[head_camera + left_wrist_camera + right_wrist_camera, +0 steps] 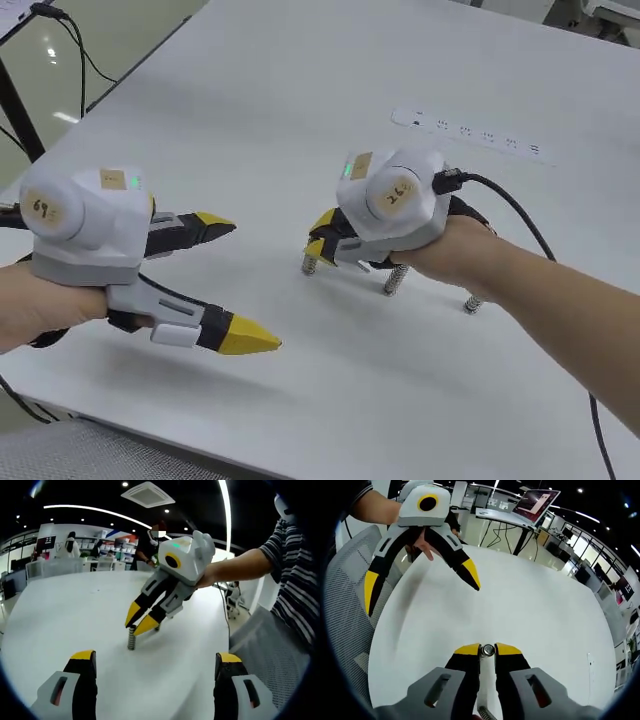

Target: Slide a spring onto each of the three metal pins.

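The white right tool (pixel 322 240), with yellow-tipped black jaws, is pressed together, pinching the top of a coiled silver metal spring (pixel 131 639). This spring stands upright on the white worktop (pixel 300 120), directly under the tool's tips. A second spring (pixel 394 280) and a third spring (pixel 471 303) stand behind those jaws, beneath the holding hand (pixel 455 250). The left tool (pixel 245 283) is spread wide and holds nothing, its tips pointing toward the right tool.
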